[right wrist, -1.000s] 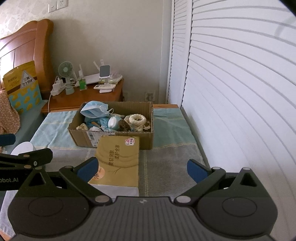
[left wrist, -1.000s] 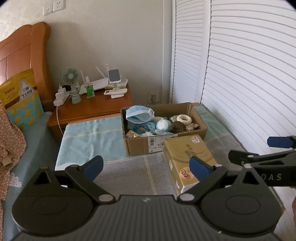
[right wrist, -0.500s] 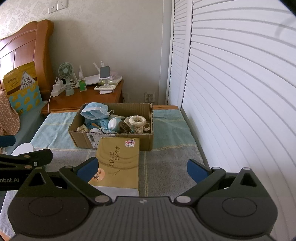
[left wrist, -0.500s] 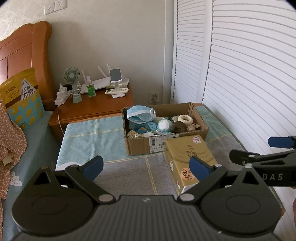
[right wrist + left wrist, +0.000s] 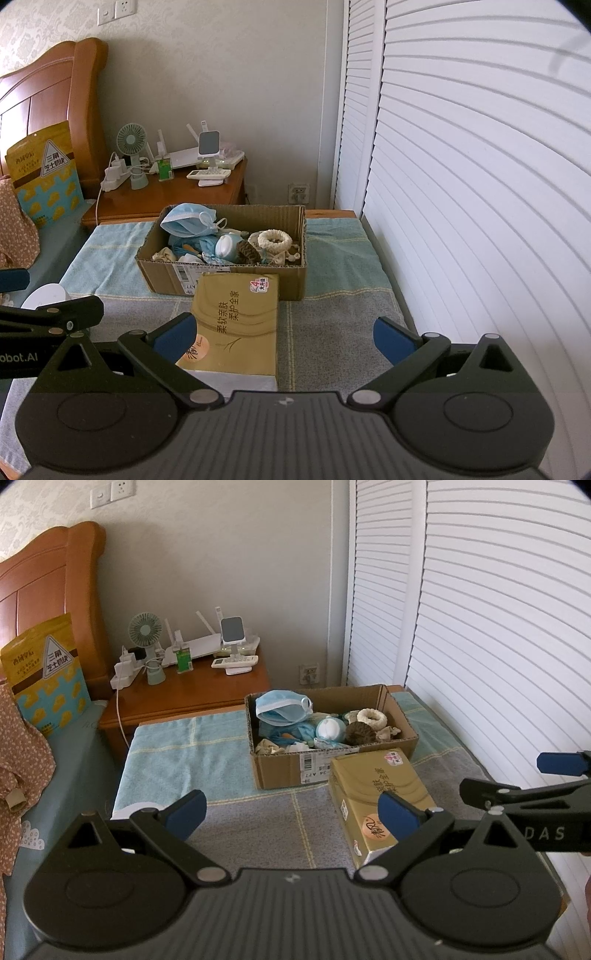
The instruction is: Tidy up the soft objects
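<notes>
A cardboard box stands on a towel-covered table. It holds soft items: a blue face mask, a cream scrunchie, a brown scrunchie and a pale blue ball. A gold tissue pack lies in front of the box. My left gripper is open and empty, well short of the box. My right gripper is open and empty, above the tissue pack's near end.
A wooden nightstand behind the table carries a fan, router, remote and power strip. White louvred doors run along the right. A bed with a snack bag and a wooden headboard lies to the left. A white round object sits at the table's left edge.
Both views have shifted slightly, the box sitting a little lower in frame. Both grippers stay open and empty; nothing on the table moved.
</notes>
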